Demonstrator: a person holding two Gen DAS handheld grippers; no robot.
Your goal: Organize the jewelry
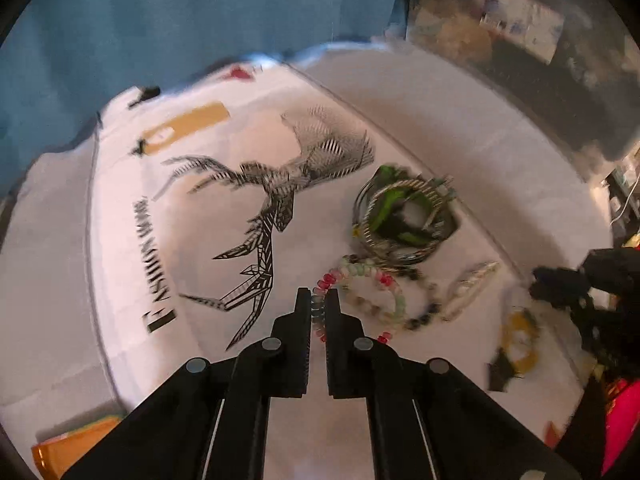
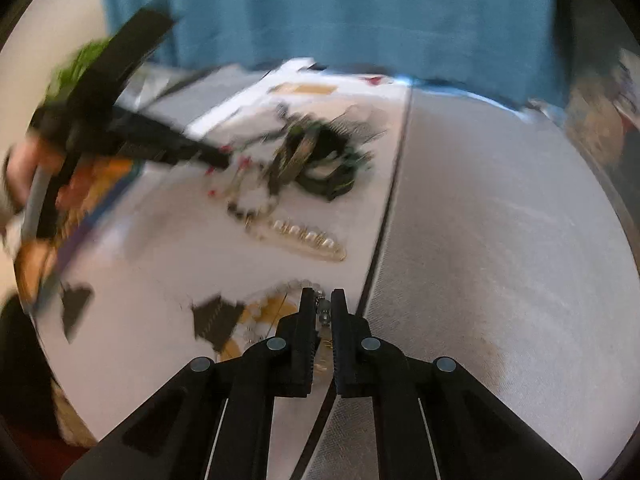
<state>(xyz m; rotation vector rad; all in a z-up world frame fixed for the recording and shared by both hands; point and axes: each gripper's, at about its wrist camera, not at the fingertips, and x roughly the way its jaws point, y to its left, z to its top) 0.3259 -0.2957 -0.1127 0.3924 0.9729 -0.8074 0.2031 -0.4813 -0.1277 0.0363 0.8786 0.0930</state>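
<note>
My left gripper (image 1: 319, 300) is shut on a beaded bracelet of red, white and pale green beads (image 1: 396, 296), which lies on a white printed bag (image 1: 168, 208). Behind it is a pile of metal bangles and a green-and-black band (image 1: 404, 212). A pearl hair clip (image 1: 472, 286) lies to the right, also in the right wrist view (image 2: 304, 238). My right gripper (image 2: 323, 304) is shut on a small bead chain (image 2: 325, 312) beside a yellow beaded piece (image 2: 272, 312). The right gripper shows in the left wrist view (image 1: 560, 280), the left gripper in the right wrist view (image 2: 216, 160).
A grey-white cloth surface (image 2: 500, 240) extends right of the bag's edge. A blue curtain (image 1: 180, 12) hangs behind. A clear bin (image 1: 520, 60) with clutter stands at the back right. Orange packets (image 1: 76, 440) lie at the front left.
</note>
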